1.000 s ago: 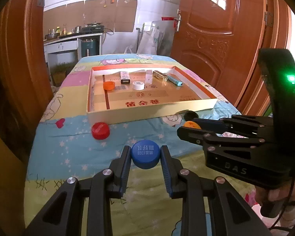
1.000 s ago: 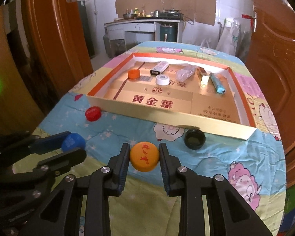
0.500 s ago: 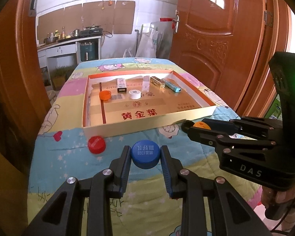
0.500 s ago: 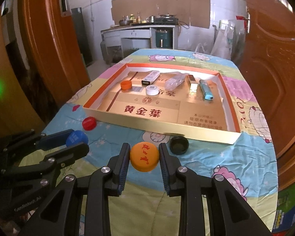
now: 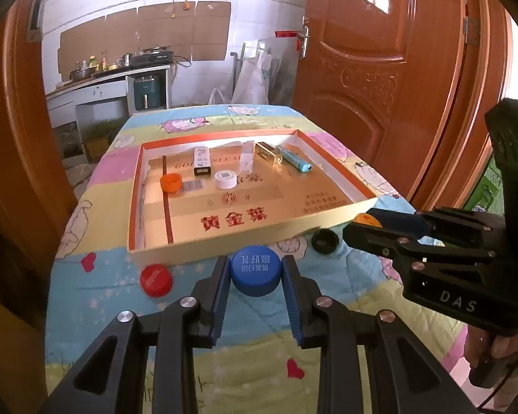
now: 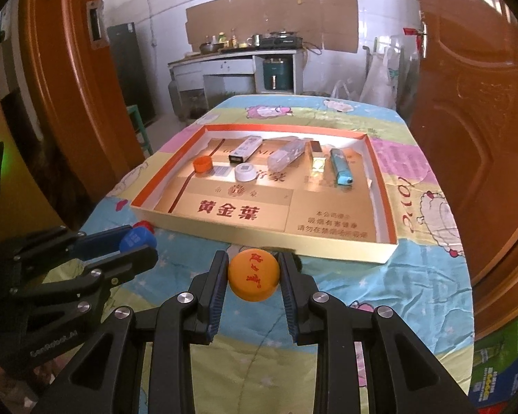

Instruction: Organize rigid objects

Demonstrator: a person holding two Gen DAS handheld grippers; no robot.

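Observation:
My left gripper [image 5: 255, 272] is shut on a blue bottle cap [image 5: 255, 269] and holds it above the quilt, just before the near wall of a shallow cardboard box [image 5: 245, 241]. My right gripper [image 6: 253, 276] is shut on an orange cap [image 6: 253, 274], also near the box's front wall [image 6: 328, 250]. The box holds an orange cap [image 5: 171, 183], a white cap [image 5: 225, 179], a blue lighter [image 5: 295, 162] and other small items. A red cap [image 5: 156, 280] and a black cap [image 5: 324, 241] lie on the quilt outside the box.
The table is covered by a patterned quilt [image 6: 428, 276]. Wooden doors stand close on the left [image 6: 69, 103] and right [image 5: 397, 86]. A kitchen counter [image 6: 238, 65] is beyond the table's far end.
Both grippers have risen and moved forward toward the box, each still holding its cap. The caps on the quilt have not moved.

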